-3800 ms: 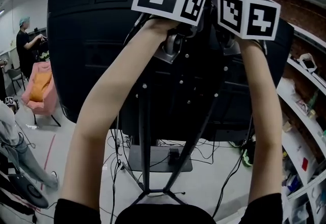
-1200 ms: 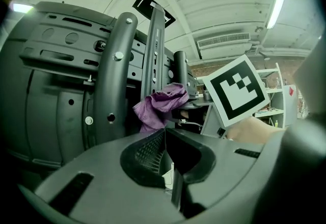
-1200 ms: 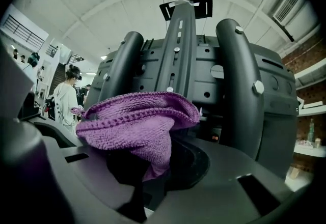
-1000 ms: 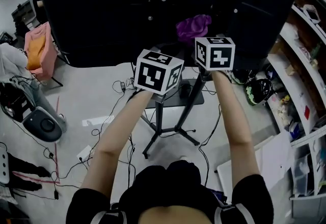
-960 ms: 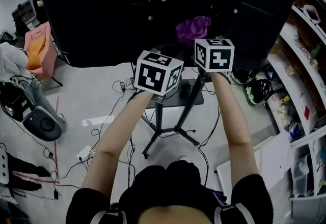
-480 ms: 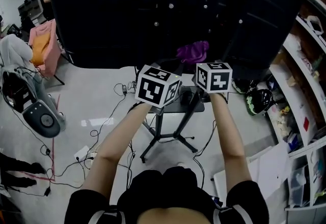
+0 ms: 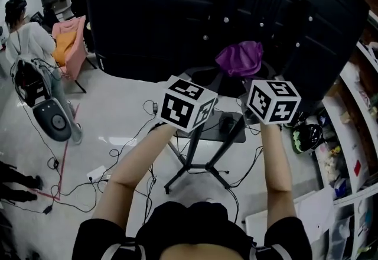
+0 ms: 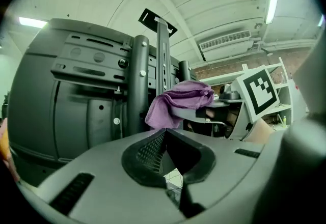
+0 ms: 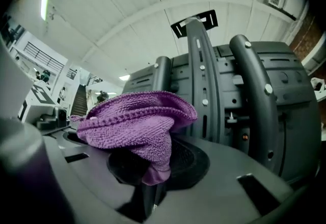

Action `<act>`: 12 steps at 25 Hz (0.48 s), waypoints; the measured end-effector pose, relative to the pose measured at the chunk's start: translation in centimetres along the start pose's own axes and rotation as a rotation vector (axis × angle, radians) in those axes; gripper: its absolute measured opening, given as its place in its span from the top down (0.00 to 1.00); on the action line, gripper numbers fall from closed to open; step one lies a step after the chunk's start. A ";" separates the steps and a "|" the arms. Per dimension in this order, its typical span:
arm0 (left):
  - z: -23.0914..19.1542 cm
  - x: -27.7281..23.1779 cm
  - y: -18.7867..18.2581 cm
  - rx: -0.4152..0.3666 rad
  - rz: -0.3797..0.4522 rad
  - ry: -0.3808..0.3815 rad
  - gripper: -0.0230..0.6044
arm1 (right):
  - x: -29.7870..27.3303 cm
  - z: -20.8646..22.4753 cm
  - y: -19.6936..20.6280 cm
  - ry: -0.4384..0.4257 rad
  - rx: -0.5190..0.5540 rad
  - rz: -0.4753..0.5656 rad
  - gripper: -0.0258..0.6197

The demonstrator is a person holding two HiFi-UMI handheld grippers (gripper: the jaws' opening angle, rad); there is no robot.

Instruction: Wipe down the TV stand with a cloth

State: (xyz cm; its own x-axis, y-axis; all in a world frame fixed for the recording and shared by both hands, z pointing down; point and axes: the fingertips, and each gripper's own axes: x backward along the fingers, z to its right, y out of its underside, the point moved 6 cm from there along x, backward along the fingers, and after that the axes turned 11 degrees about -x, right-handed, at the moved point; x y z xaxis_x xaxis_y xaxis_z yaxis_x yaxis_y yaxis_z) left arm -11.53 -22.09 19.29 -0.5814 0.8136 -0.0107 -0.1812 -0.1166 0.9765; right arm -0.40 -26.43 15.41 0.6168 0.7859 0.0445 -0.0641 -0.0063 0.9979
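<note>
Purple microfibre cloth, crumpled into a soft rounded mound with a ribbed hem running along its front edge, is gripped by your right gripper, whose jaws are clamped on a lower fold of it. The cloth is raised close to the grey upright posts of the TV stand, against the dark back of the TV. Your left gripper is held just beside the cloth, its jaws pressed together with nothing between them.
</note>
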 end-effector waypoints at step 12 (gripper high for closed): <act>-5.6 2.0 -9.2 -0.039 0.095 -0.084 0.95 | -3.6 -6.0 -11.9 -0.111 0.114 0.176 0.86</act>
State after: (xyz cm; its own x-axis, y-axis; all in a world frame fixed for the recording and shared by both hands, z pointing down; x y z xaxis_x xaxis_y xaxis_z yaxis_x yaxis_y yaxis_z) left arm -15.49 -22.59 9.09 -0.5290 0.8426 0.1012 -0.1604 -0.2164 0.9630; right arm -6.60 -25.49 3.09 0.6866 0.6939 0.2170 -0.0934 -0.2118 0.9728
